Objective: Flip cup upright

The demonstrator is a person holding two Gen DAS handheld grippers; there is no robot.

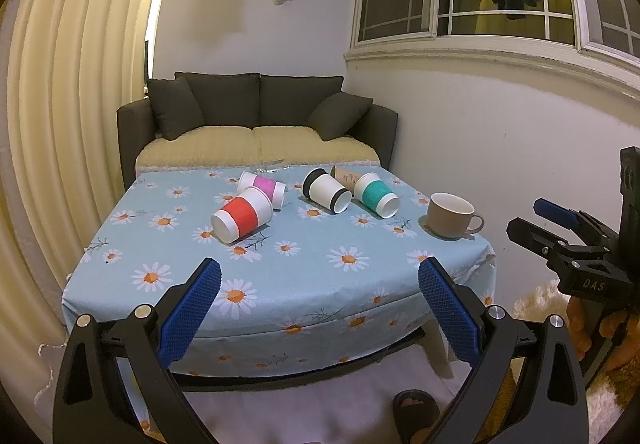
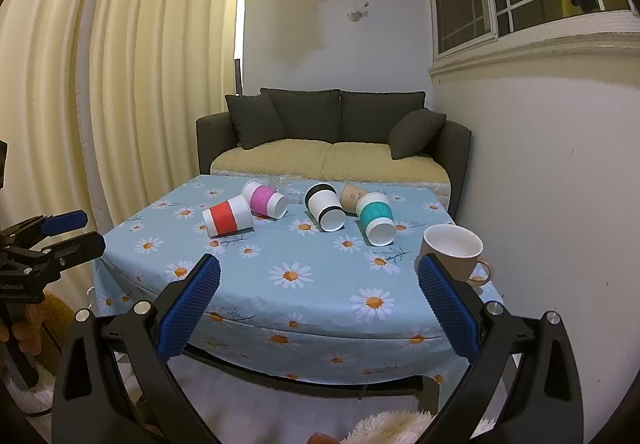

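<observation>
Several paper cups lie on their sides on the daisy tablecloth (image 1: 304, 276): a red-banded cup (image 1: 242, 220) (image 2: 227, 220), a pink-banded cup (image 1: 264, 187) (image 2: 265, 200), a black-banded cup (image 1: 326, 191) (image 2: 325, 207), a teal-banded cup (image 1: 376, 195) (image 2: 375, 219) and a brown cup (image 1: 345, 176) (image 2: 352, 197) behind them. A beige mug (image 1: 452, 215) (image 2: 456, 252) stands upright at the right. My left gripper (image 1: 320, 304) is open and empty before the table's near edge. My right gripper (image 2: 320, 300) is open and empty, its right finger just in front of the mug.
A dark sofa (image 1: 256, 123) (image 2: 332, 135) stands behind the table. A wall (image 2: 540, 183) runs along the table's right side and curtains (image 1: 68, 123) hang at the left. Each gripper shows at the other view's edge (image 1: 560, 240) (image 2: 52, 240).
</observation>
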